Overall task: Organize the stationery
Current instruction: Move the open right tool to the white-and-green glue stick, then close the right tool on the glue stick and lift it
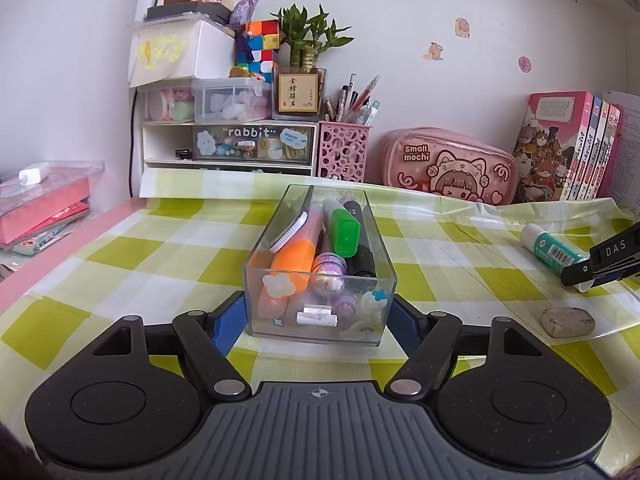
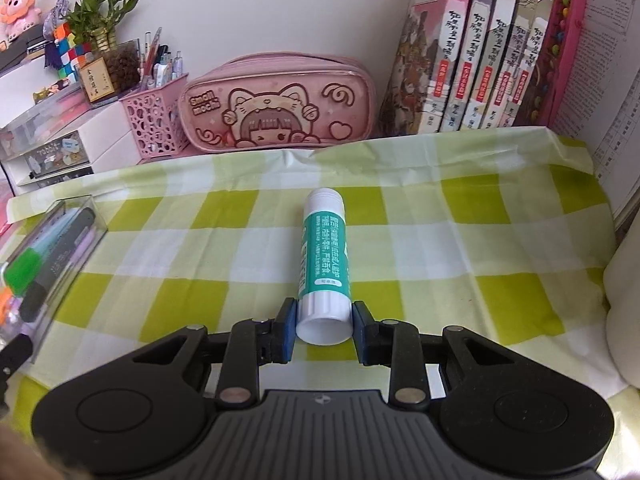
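Glue stick (image 2: pixel 325 264), teal-labelled, lying on checked cloth (image 2: pixel 440 240) right of clear marker box (image 1: pixel 320 264), right gripper (image 2: pixel 324 322) bracketing its base, left gripper (image 1: pixel 318 320) clamping box; grey eraser (image 1: pixel 567 322) sitting nearby, pink pencil case (image 2: pixel 276 104) standing behind.

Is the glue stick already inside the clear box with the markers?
No, the glue stick lies on the checked cloth between the right gripper's pads, apart from the clear box.

Wall (image 1: pixel 400 20): I see white, with stickers.
Desk (image 1: pixel 60 248): pink edge, under a green-checked cloth (image 2: pixel 400 240).
Light: soft daylight.
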Action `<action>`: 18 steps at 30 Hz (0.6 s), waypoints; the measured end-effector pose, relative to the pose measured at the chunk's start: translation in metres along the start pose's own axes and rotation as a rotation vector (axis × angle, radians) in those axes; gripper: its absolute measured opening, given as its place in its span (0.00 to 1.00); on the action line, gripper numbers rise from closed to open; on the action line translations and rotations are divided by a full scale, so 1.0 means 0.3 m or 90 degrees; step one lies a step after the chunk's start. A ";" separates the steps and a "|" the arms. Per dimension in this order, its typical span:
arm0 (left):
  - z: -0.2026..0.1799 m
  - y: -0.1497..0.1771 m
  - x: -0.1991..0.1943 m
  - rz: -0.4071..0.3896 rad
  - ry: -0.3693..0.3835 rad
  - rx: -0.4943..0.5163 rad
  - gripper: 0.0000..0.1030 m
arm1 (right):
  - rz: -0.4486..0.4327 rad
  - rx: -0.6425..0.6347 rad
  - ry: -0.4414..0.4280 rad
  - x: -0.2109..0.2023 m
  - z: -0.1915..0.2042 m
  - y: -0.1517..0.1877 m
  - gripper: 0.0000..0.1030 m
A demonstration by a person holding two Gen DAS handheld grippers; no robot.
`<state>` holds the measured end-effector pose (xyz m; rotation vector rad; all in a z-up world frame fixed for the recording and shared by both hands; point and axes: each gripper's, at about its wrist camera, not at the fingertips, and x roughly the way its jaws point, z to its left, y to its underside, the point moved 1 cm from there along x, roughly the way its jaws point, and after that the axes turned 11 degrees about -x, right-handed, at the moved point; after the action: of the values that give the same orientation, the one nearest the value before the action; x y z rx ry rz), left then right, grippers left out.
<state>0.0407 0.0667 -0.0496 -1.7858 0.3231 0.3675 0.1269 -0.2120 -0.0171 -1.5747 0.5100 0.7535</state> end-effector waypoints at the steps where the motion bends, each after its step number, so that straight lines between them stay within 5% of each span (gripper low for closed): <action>1: 0.000 0.000 0.000 0.000 0.000 0.000 0.71 | 0.002 0.005 -0.019 -0.004 0.014 0.000 0.30; 9: 0.000 0.000 0.000 0.000 0.000 0.000 0.71 | 0.044 0.026 -0.159 -0.013 0.096 -0.017 0.31; 18: 0.001 0.000 0.000 0.000 0.000 0.000 0.71 | 0.056 0.060 -0.200 0.028 0.104 -0.087 0.35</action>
<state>0.0406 0.0670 -0.0497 -1.7861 0.3231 0.3672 0.1455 -0.1765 -0.0060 -1.3220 0.3797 1.0093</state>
